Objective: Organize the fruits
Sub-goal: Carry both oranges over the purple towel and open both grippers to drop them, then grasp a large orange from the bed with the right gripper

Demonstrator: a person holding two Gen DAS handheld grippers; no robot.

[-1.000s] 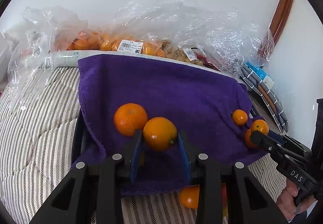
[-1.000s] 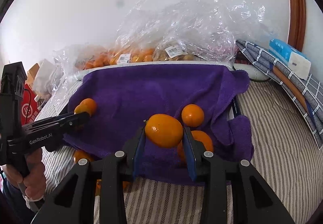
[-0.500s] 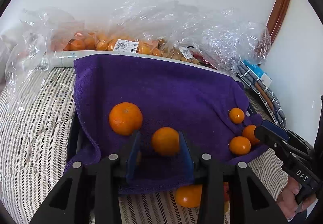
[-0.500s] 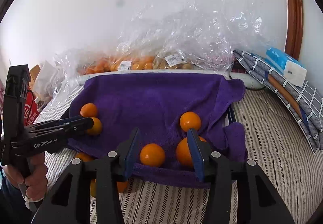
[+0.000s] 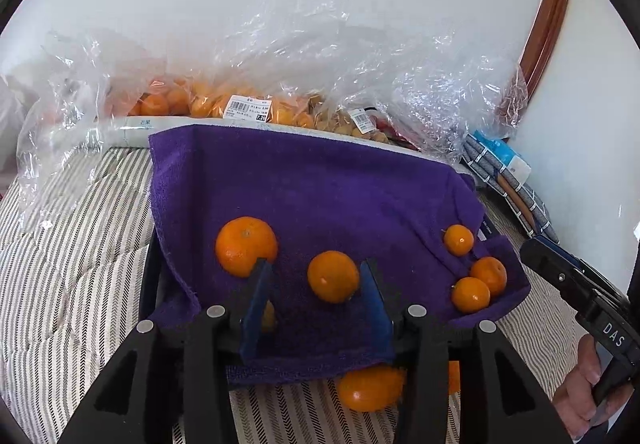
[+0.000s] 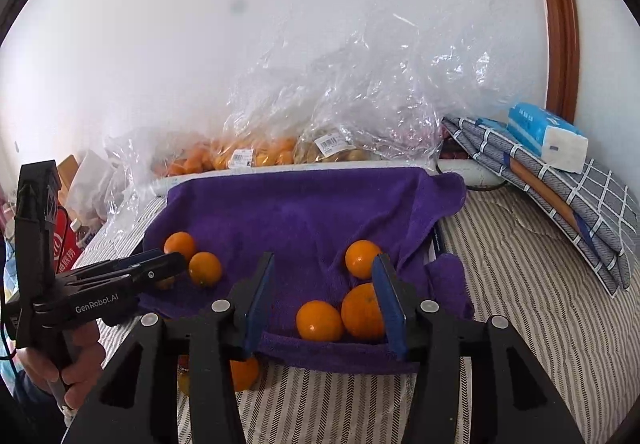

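Note:
A purple towel (image 5: 320,195) lines a dark tray on the striped bed and also shows in the right wrist view (image 6: 304,219). Several oranges lie on it. In the left wrist view my left gripper (image 5: 318,276) is open, with a loose orange (image 5: 333,276) on the towel between its fingers and a bigger orange (image 5: 245,246) to the left. In the right wrist view my right gripper (image 6: 326,268) is open and empty above two oranges (image 6: 320,320) at the towel's near edge. Each gripper shows in the other's view, the left one (image 6: 160,266) and the right one (image 5: 536,256).
Clear plastic bags of oranges (image 5: 208,103) and small fruit (image 6: 332,151) lie along the back wall. A folded checked cloth with a tissue pack (image 6: 548,133) sits at the right. More oranges (image 5: 368,388) lie on the striped bedding (image 6: 520,284) under the towel's front edge.
Both grippers opened and let go of their oranges, which now lie on the towel. Both grippers pulled back a little.

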